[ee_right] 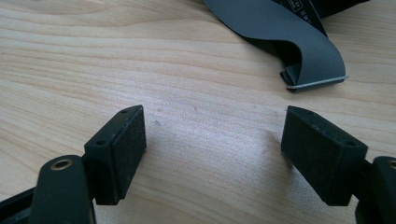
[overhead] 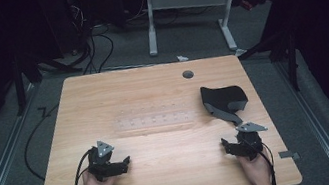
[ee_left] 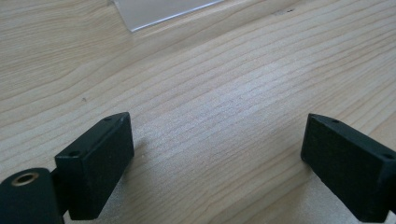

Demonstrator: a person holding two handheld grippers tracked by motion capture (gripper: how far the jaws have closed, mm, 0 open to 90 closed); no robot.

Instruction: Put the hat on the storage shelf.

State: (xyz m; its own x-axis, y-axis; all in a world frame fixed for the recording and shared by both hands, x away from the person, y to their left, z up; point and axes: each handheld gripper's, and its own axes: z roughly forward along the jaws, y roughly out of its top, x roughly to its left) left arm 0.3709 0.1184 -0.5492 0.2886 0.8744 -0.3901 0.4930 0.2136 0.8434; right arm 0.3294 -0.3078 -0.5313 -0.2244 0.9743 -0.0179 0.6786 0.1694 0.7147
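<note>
- Both claws, left claw (overhead: pixel 124 163) and right claw (overhead: pixel 227 146), rest spread wide and empty on the tabletop (overhead: pixel 167 183).
- Right one's aimed at the grey strap (ee_right: pixel 299 46), probably lining up a grab.

Nearest my right claw lay the strap (overhead: pixel 223 100), a dark thing of black and grey cloth, resting flat on the right half of the table, well in from the far edge. Its bulky black part sat farther from me, folded into a low hump. A flat grey band (ee_right: pixel 299 44) came out of it toward me, curved once, and stopped at a blunt end with a pale edge. That end pointed at my right claw without touching it.

Toward the middle of the table, ahead of my left claw, lay the clear plastic sheet (overhead: pixel 156 119), long and narrow, flat on the wood. One corner (ee_left: pixel 159 11) of it looked frosted and pale.
</note>
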